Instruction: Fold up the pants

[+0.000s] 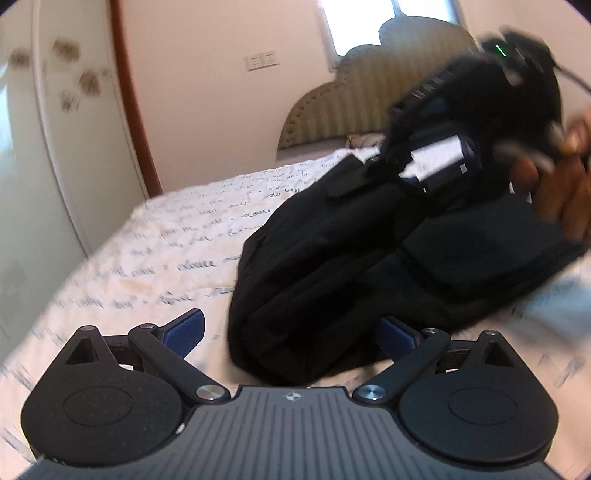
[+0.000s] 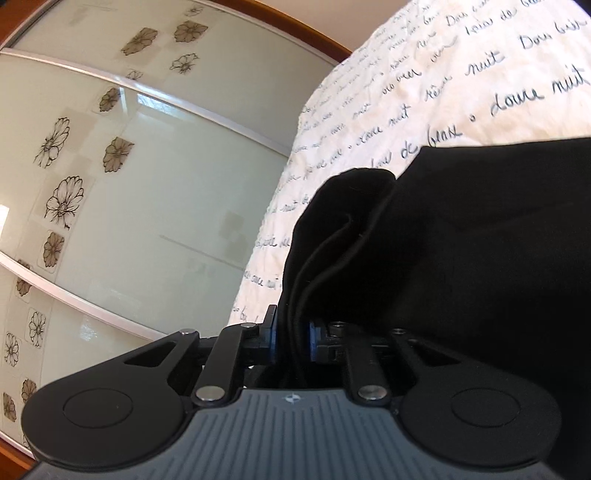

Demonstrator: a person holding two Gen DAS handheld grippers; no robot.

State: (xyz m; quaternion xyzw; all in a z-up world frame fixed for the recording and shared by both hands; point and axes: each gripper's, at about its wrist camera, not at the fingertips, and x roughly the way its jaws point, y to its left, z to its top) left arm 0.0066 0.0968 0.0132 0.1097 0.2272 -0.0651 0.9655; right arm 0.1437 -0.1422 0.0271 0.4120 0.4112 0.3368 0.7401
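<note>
One pair of black pants (image 1: 332, 266), bunched in a heap on one bed sheet (image 1: 155, 251) printed with lines of handwriting

Two grippers: left gripper (image 1: 291, 330) with two blue pads (image 1: 186, 328), right gripper (image 2: 291, 338) likewise with two blue pads (image 2: 272, 332)

One hand (image 1: 561, 192), blurred, at the right edge of the left view

One padded headboard (image 1: 354, 99), one window (image 1: 369, 26), one switch plate (image 1: 261, 60) holding two switches

One wardrobe (image 2: 129, 177) with flower prints, too many and too blurred to count exactly
</note>
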